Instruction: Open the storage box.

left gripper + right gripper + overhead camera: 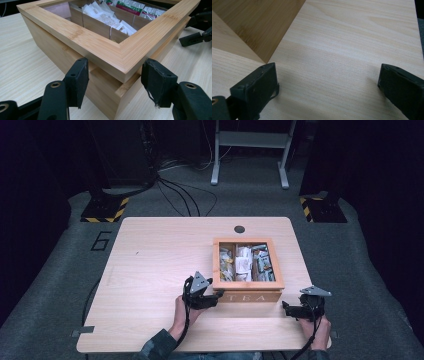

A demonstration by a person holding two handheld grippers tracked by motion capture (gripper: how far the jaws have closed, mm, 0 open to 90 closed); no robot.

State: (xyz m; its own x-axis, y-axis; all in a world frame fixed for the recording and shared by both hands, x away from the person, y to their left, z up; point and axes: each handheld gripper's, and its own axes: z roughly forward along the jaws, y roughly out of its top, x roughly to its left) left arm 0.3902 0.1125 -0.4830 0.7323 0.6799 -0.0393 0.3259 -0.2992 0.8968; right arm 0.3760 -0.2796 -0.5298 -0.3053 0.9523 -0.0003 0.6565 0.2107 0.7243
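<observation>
Left gripper [115, 75], jaws apart, straddles the near left corner of your rectangular bamboo tea box [248, 292] with its window lid, nothing pinched yet; right gripper [286, 308] sits open just right of it.

The high view looks forward and down over the whole table [150, 270]; the left gripper view sits close at the tea box [105, 50] corner — the right gripper view skims tabletop beside that box; all share it.
</observation>
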